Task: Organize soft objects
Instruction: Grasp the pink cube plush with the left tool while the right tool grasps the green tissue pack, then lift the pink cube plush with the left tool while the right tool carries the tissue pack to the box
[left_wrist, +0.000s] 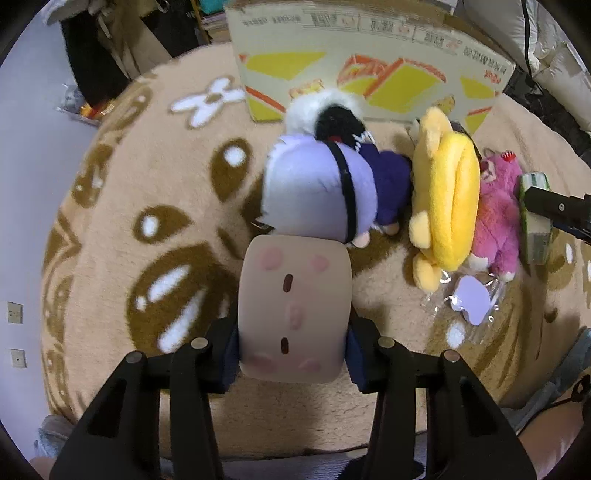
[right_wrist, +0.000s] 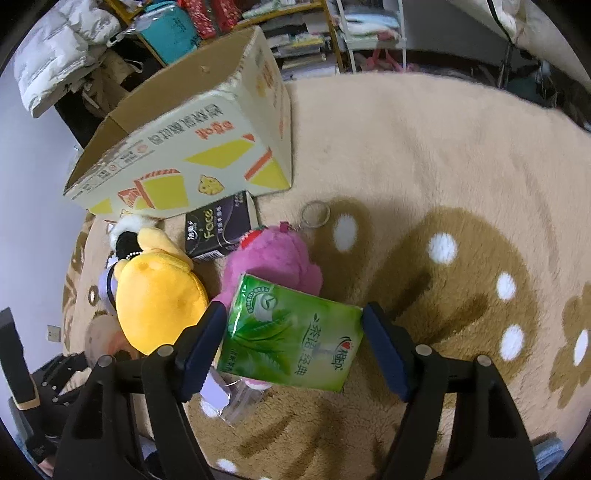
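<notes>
Beige plush, a squarish cushion toy (left_wrist: 293, 310) with pink blotches, is seen low in the centre of the left wrist view, clamped at its sides between the blue pads of the left gripper (left_wrist: 291, 360); its long axis runs up the frame, away from the camera. Just above it a lavender doll (left_wrist: 314, 192) lies on the tan rug (left_wrist: 147, 166), followed to the right by a yellow plush (left_wrist: 447, 199) and a pink plush (left_wrist: 495, 218), both lengthwise up the frame. A cardboard box (left_wrist: 369, 66) is set along the top. In the right wrist view, a green tissue pack (right_wrist: 291, 336) (tilted, its long side running lower right) sits between the fingers of the right gripper (right_wrist: 293, 350); whether the pads press it cannot be told.
</notes>
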